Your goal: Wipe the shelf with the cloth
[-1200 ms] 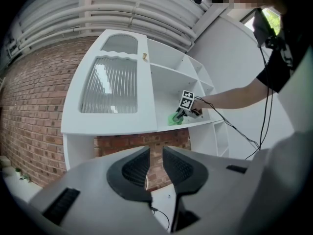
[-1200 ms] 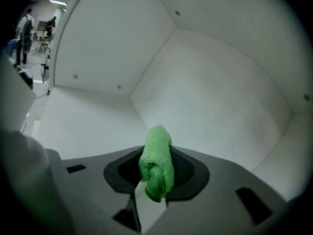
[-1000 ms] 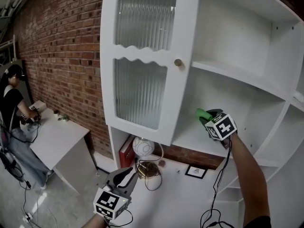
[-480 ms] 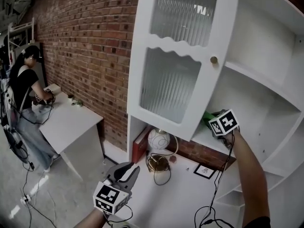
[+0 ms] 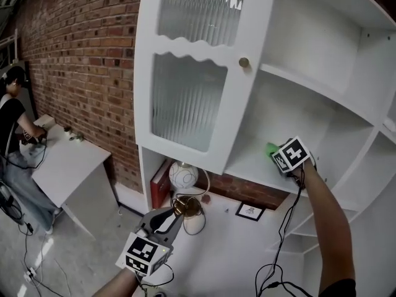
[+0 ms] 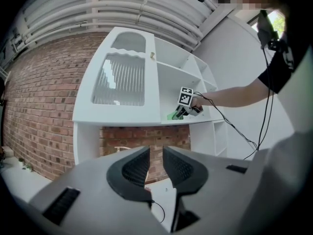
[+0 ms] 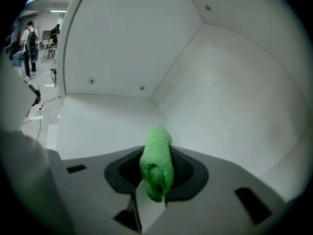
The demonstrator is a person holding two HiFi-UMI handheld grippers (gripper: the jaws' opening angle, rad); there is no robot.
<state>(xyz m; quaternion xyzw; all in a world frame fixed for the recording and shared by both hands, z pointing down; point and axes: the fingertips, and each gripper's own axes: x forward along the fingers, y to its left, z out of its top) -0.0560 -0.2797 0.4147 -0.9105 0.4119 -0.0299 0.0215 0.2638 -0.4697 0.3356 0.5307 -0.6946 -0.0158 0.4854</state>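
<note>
My right gripper (image 5: 276, 154) reaches into the white cabinet and is shut on a green cloth (image 5: 270, 148). The cloth (image 7: 157, 156) sticks out past the jaws as a folded roll, low over the shelf board (image 7: 105, 119) near the back corner. The shelf (image 5: 247, 166) is the middle one, to the right of the open door. My left gripper (image 5: 164, 219) hangs low in front of the cabinet, its jaws a narrow gap apart with nothing between them. In the left gripper view my left gripper (image 6: 155, 163) faces the cabinet, with the green cloth (image 6: 173, 115) far off on the shelf (image 6: 146, 122).
The cabinet door (image 5: 185, 98) with ribbed glass and a brass knob (image 5: 244, 62) stands open left of the shelf. Below sit a globe lamp (image 5: 183, 177), a red book (image 5: 159, 182), a small picture frame (image 5: 250, 212) and cables. A person sits at a white desk (image 5: 62, 169) far left.
The right gripper slid the cloth along the shelf toward the door, then back to the right. The head view swung right and back. The left gripper stayed low.
</note>
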